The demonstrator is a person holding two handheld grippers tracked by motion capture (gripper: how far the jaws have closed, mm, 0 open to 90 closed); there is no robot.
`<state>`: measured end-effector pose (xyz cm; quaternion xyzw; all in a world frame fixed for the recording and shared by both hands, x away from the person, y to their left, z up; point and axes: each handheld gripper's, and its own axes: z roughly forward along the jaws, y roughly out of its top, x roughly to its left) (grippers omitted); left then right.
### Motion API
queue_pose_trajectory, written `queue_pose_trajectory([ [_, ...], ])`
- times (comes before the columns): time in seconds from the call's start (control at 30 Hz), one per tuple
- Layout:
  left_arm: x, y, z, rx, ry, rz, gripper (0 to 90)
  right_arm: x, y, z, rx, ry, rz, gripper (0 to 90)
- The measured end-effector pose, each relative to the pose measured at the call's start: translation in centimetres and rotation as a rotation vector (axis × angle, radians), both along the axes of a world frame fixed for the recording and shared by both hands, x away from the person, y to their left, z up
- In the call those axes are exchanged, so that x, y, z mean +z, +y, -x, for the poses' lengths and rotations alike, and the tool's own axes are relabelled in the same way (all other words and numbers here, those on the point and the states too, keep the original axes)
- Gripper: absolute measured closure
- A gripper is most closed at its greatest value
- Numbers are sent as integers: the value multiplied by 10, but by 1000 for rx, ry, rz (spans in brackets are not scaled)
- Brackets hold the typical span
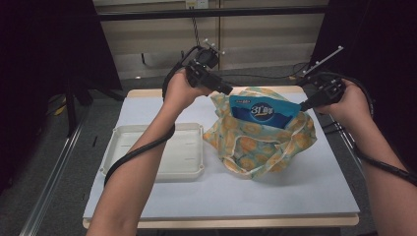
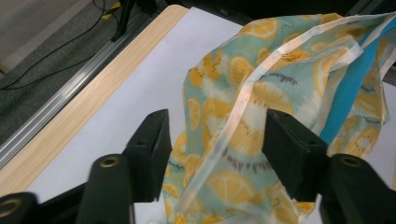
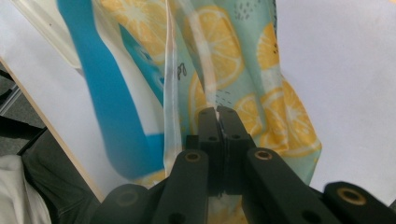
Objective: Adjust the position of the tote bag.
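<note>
**Lemon-print bag held up w/ blue pouch inside**

While the white tray [image 1: 162,152] is sitting at table left, the left gripper [image 2: 215,140] is gaping, jaws spread w/ bag cloth between. Lemon-print bag [image 1: 260,142] is standing mid-table, blue pouch [image 1: 263,112] poking out. Right gripper [image 3: 218,114] is pinching its rim.

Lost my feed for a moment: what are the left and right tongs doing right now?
Left tongs: open, the fabric bag between the jaws, pads not pressing it.
Right tongs: shut on the fabric bag's edge, beside the blue pouch.
</note>
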<state>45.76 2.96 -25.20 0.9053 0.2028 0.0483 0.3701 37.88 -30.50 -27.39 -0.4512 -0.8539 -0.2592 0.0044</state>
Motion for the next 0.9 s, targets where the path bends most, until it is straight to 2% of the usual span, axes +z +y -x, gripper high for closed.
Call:
queue_pose_trajectory([
  [0.17,-10,14,4,2,12,-12,385,-6,-6,3,-17,5,-14,892],
  [0.27,-17,19,7,-15,28,-22,385,-10,-8,3,-17,16,-7,892],
  [0.37,-24,20,13,-24,32,-38,371,-13,-9,4,-24,5,-13,892],
  [0.43,-29,20,16,-31,39,-26,365,-14,-9,5,-28,-4,-14,892],
  [0.53,-38,17,21,-47,47,-34,381,-15,-9,6,-33,-14,3,892],
  [0.63,-47,14,22,-54,70,-34,445,-15,-8,7,-45,-32,12,892],
  [0.73,-52,11,21,-62,75,-25,538,-16,-9,7,-59,-62,11,891],
  [0.77,-54,10,21,-58,84,-18,565,-16,-10,7,-58,-55,7,891],
  [0.8,-56,10,19,-58,92,-15,629,-17,-10,6,-61,-58,11,890],
  [0.87,-58,10,17,-65,101,-24,692,-19,-11,5,-64,-55,15,890],
  [0.9,-60,10,17,-59,99,-16,771,-19,-12,5,-68,-55,12,889],
])
